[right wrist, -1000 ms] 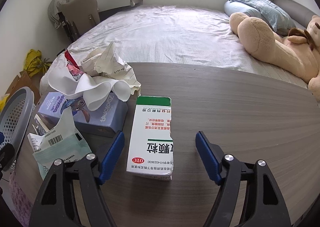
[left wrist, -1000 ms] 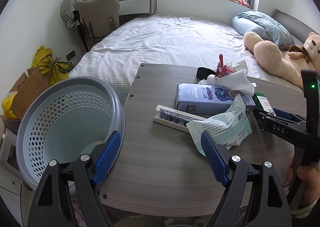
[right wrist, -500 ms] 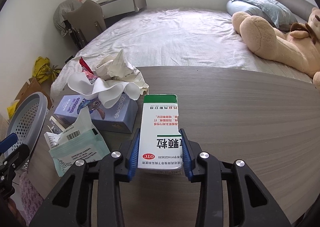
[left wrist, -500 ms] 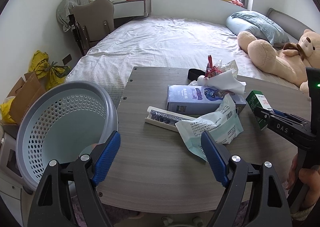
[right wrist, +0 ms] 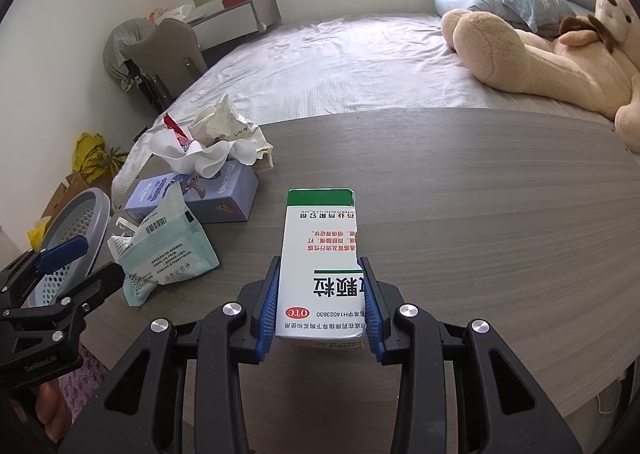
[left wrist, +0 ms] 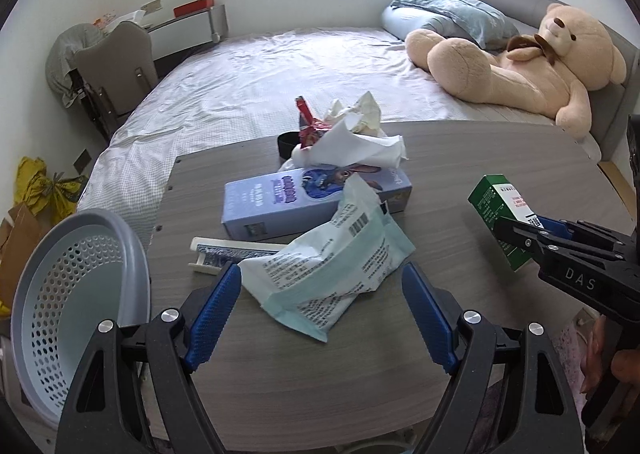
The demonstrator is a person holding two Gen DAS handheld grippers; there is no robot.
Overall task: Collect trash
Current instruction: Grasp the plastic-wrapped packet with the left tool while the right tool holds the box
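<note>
My right gripper is shut on a white and green medicine box and holds it lifted above the grey wooden table; the box also shows in the left wrist view. My left gripper is open and empty, its fingers either side of a pale green torn packet on the table. A grey perforated basket stands off the table's left edge. A purple tissue box, crumpled tissues, a red wrapper and a flat blue patterned box lie on the table.
A bed with a large teddy bear lies beyond the table. A chair and yellow bags stand at the left wall. A black round object sits behind the tissues.
My right gripper closed on the medicine box and lifted it off the table. My left gripper moved right, from beside the basket to around the green packet.
</note>
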